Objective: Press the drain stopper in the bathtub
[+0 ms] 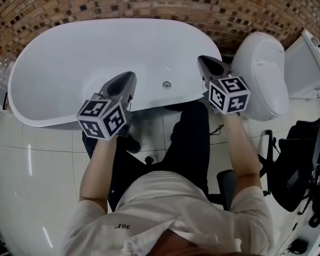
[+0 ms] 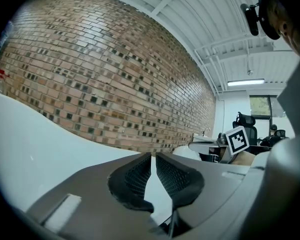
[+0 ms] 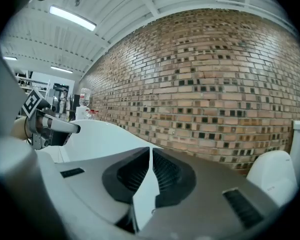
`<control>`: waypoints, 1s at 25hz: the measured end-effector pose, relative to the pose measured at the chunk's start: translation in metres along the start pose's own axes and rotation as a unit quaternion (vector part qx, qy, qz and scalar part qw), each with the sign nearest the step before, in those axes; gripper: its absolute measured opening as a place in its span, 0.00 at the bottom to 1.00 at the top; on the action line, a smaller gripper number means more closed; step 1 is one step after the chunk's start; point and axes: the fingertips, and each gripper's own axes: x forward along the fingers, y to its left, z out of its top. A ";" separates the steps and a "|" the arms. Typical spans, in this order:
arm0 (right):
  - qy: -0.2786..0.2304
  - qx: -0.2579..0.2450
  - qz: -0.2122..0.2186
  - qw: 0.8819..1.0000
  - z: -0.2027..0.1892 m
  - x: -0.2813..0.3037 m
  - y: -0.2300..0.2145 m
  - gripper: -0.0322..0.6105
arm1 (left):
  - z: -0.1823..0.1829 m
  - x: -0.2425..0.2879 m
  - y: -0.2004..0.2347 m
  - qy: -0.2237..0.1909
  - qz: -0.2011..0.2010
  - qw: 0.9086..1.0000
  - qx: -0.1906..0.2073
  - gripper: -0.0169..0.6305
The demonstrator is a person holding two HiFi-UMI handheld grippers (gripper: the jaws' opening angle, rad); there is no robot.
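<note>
A white oval bathtub [image 1: 69, 52] fills the upper half of the head view. Its small round metal drain stopper [image 1: 167, 84] sits in the tub floor near the front wall. My left gripper [image 1: 129, 80] hovers over the tub's front rim, left of the stopper, jaws shut and empty. My right gripper [image 1: 202, 61] hangs above the tub's right end, right of the stopper, also shut and empty. Neither touches the stopper. The left gripper view shows its shut jaws [image 2: 153, 157] over the tub rim [image 2: 30, 134]; the right gripper view shows its shut jaws [image 3: 150, 151] and the tub [image 3: 105, 134].
A brick wall [image 1: 149, 1] runs behind the tub. A white toilet [image 1: 261, 73] stands just right of it, with its tank [image 1: 309, 63] further right. A black office chair [image 1: 298, 164] is at the right edge. The person stands on glossy white floor tiles [image 1: 37, 175].
</note>
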 end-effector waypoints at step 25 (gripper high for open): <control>-0.030 0.047 -0.010 0.998 -0.009 -0.036 0.018 0.05 | -0.007 -0.036 0.005 -0.019 0.037 0.999 0.007 0.04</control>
